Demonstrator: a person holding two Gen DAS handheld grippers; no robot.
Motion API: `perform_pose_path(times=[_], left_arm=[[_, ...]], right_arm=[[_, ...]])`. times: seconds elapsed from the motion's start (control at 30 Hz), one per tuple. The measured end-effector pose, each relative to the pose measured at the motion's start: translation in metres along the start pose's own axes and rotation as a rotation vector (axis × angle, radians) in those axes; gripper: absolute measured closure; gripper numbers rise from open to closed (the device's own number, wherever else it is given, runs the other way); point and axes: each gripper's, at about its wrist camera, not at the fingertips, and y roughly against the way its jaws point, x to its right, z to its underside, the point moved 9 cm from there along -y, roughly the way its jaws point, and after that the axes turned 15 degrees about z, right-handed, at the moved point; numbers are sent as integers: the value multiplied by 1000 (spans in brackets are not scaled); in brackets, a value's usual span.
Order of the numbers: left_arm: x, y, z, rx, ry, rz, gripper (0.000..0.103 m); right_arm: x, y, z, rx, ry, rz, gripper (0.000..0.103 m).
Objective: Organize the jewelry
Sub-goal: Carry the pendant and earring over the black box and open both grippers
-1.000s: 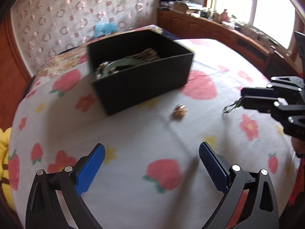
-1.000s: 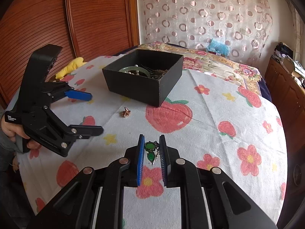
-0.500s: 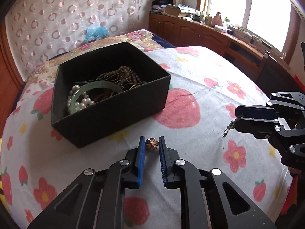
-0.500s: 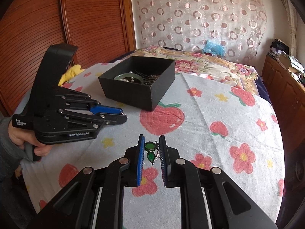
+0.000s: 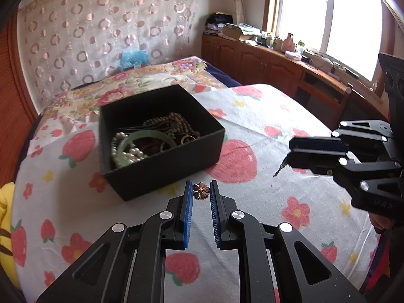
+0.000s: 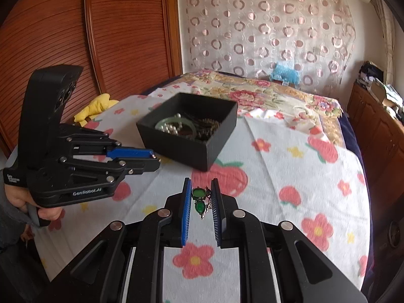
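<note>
Left wrist view shows a bed spread with a white sheet (image 5: pixel 252 116) printed with strawberries and flowers, a patterned curtain (image 5: pixel 101 38) behind it, wooden cabinets (image 5: pixel 265 63) under a bright window off to the right, and a ribbed wooden door (image 6: pixel 75 38) on the other side. The left gripper (image 5: pixel 201 189) is closed to a narrow gap, pinching one small bronze flower-shaped piece (image 5: pixel 201 190) between its blue pads. Just ahead and slightly left of it sits one open black box (image 5: pixel 161 171), holding a green bangle (image 5: pixel 149 136), a strand of pearls (image 5: pixel 126 151) and dark bead chains (image 5: pixel 174 122). Right of it, the right gripper (image 6: pixel 200 195) is likewise closed narrowly, clamping one green-stone pendant (image 6: pixel 198 199) with two green stones, its chain dangling below the tips. Both grippers are held above the sheet, near the box but apart from it.
</note>
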Motion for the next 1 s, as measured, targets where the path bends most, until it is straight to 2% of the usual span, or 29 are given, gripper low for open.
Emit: perform_pose_path(times=[0.4,0.7,0.93,1.0], left_arm=[[-17,27,-3,50,20,-31,90],[-33,47,-8,82,36,-58,90],[-48,49,-22,105,59,-71,90],[-52,47,-28,110,67,-72,90]], right_arm=[[-16,-4,-53,46,19,-9,86],[-19,-40,-98,32,8,-3,86],[-17,-66,-105,3,-23,-5,81],[-15,-67,-103,-2,-31,-3,75]])
